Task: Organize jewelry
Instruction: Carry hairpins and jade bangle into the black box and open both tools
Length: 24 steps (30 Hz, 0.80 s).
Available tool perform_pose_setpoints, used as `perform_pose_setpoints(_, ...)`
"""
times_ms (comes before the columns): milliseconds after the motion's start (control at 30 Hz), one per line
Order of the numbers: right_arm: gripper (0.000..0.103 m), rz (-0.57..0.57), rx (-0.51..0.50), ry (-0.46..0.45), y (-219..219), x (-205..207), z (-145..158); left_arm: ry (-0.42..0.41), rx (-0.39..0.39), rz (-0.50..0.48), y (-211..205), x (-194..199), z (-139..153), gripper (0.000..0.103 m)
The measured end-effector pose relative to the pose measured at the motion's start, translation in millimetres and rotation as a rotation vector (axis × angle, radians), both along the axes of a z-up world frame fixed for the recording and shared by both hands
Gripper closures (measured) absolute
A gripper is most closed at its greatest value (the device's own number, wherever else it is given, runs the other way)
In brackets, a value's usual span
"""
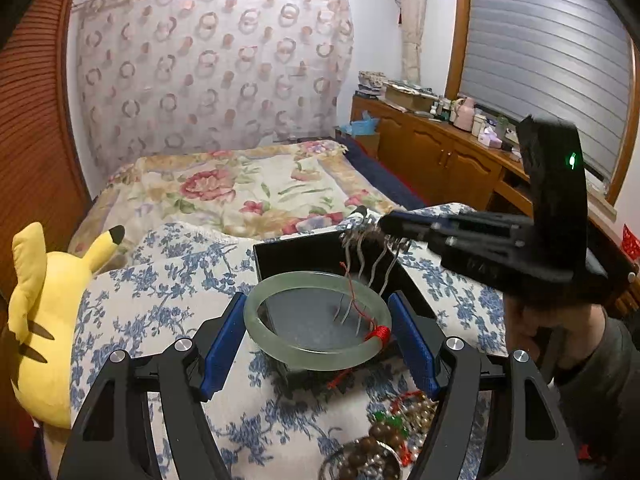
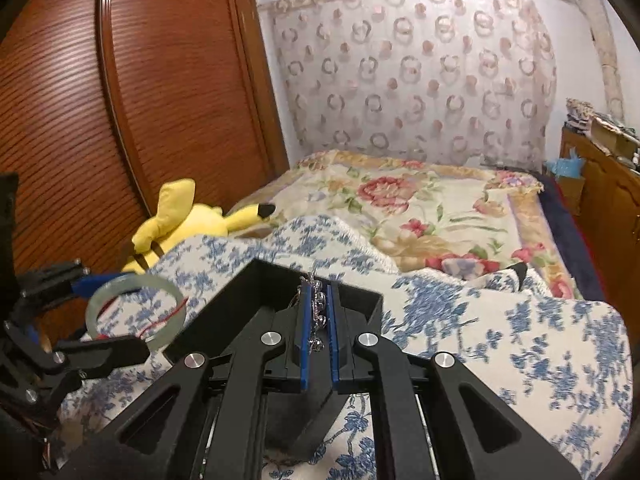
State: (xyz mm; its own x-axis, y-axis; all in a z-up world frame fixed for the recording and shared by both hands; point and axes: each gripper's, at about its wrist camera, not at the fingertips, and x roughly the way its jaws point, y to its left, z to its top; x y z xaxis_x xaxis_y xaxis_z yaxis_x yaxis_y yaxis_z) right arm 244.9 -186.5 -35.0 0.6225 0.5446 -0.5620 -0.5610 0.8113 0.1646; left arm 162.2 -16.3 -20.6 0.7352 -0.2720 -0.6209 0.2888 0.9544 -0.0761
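Blue-flowered white cloth (image 1: 168,280) covered the bed beside a slatted wooden wardrobe (image 2: 160,80). A black box (image 1: 296,252) sat on it. The left gripper (image 1: 318,330) clamped a pale green jade bangle (image 1: 312,354), red thread attached, above the box's near edge. The right gripper (image 2: 318,312) was pinched tight on a silver chain (image 1: 368,256) dangling over the box. No legible writing.

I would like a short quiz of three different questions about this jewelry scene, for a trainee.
1. True or false: the left gripper holds the pale green jade bangle across its width.
2. What does the right gripper pinch? A) silver chain jewelry B) yellow plush toy C) red thread
3. Fill in: both pieces hang over the open black ____.

Key: 1 true; 2 A, the silver chain jewelry; 3 box.
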Motion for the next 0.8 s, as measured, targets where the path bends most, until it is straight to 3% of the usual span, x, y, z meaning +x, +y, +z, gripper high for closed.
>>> perform_pose_setpoints(100,0.094,0.02,-0.013,0.024,6.8,5.1,-9.3,0.016,0.006,-0.002,-1.9,8.8,-5.5,0.035)
perform_pose_setpoints(233,0.085,0.016,-0.004,0.049,4.9,8.9,-14.4,0.039,0.018,-0.008,-5.7,20.0,-14.1,0.035)
perform_pose_setpoints(400,0.085,0.012,0.043,0.043,-12.8,7.3,-7.3,0.06,0.035,-0.017,-12.3,29.8,-20.8,0.035)
perform_pose_setpoints(800,0.085,-0.059,0.016,0.016,-38.6,11.0,-5.8,0.094,0.124,-0.016,-35.2,41.4,-40.5,0.034)
